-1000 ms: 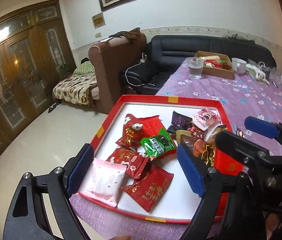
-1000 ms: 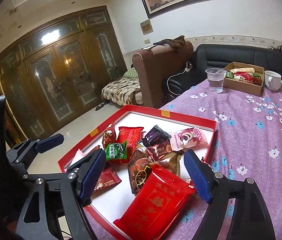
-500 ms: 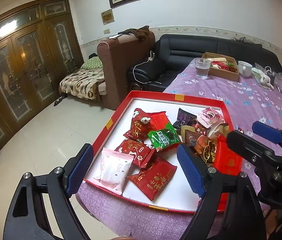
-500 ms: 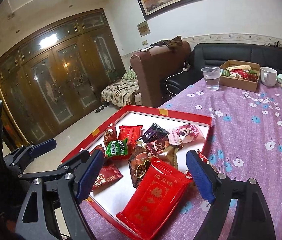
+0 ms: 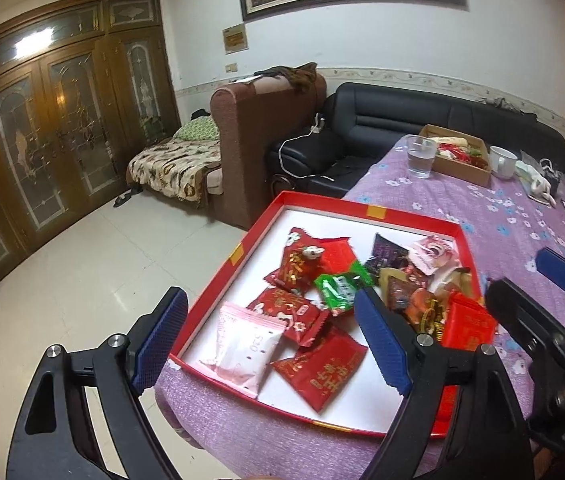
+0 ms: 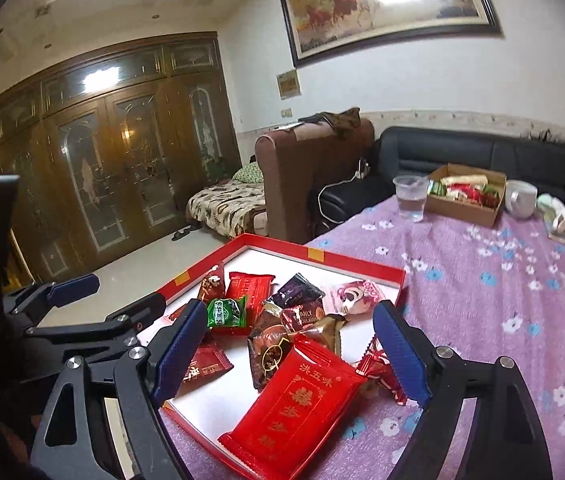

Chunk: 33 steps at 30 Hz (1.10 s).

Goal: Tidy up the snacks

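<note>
Item: red tray point(image 5: 366, 211), shallow, white floor, yellow tape tabs on the rim; sits at the near corner of a purple flowered tablecloth point(image 5: 494, 216). In the left wrist view its long sides run from 7 o'clock toward 1 o'clock.

Contents, loose wrapped snacks:
- Pale pink packet point(image 5: 248, 354), at 7 o'clock in the tray, long axis toward 1 o'clock.
- Red gold-lettered packet point(image 5: 320, 366), just beside it at 3 o'clock, lying flat.
- Green packet point(image 5: 340, 286), centre of the pile, resting on red ones.
- Dark purple packet point(image 5: 388, 252), toward 1 o'clock.
- Large red packet point(image 6: 296, 404), long axis 7 to 1 o'clock, its near end overhanging the tray's front rim.
- Pink cartoon-bear packet point(image 6: 356, 294), at the far right corner.

Left gripper point(image 5: 270, 338): jaws released, wide apart, nothing clamped, above the tray's near left corner.
Right gripper point(image 6: 290, 354): jaws released, having just eased wider; the large red packet lies below between them, not pinched.
</note>
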Each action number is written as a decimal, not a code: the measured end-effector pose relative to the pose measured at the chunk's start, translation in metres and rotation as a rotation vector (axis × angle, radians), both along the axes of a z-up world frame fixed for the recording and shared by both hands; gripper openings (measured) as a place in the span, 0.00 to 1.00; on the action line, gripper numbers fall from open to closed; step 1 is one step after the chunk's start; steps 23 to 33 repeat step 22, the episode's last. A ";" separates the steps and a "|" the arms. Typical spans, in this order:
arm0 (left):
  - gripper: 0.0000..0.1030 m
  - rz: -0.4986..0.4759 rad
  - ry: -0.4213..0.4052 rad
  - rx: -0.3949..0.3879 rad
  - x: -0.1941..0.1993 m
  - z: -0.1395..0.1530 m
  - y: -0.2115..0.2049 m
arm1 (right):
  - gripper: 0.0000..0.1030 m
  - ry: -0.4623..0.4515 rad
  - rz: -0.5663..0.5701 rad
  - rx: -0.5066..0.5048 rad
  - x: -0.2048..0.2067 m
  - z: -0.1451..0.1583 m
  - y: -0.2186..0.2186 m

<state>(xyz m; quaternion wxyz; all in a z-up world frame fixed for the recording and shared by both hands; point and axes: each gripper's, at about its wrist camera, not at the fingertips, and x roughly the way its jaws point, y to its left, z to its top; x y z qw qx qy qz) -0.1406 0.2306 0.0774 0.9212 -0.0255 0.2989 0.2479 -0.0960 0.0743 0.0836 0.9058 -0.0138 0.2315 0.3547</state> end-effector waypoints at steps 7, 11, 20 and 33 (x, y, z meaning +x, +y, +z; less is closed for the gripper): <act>0.84 0.010 0.020 -0.029 0.001 -0.006 0.012 | 0.84 0.006 0.021 -0.040 -0.003 -0.005 0.009; 0.84 0.002 0.018 -0.039 0.002 -0.008 0.012 | 0.84 0.019 0.022 -0.040 -0.001 -0.007 0.010; 0.84 -0.009 0.014 -0.056 0.004 -0.007 0.010 | 0.84 0.032 0.030 -0.055 -0.002 -0.010 0.014; 0.84 -0.014 0.020 -0.062 0.006 -0.008 0.010 | 0.84 0.031 0.029 -0.057 -0.002 -0.010 0.014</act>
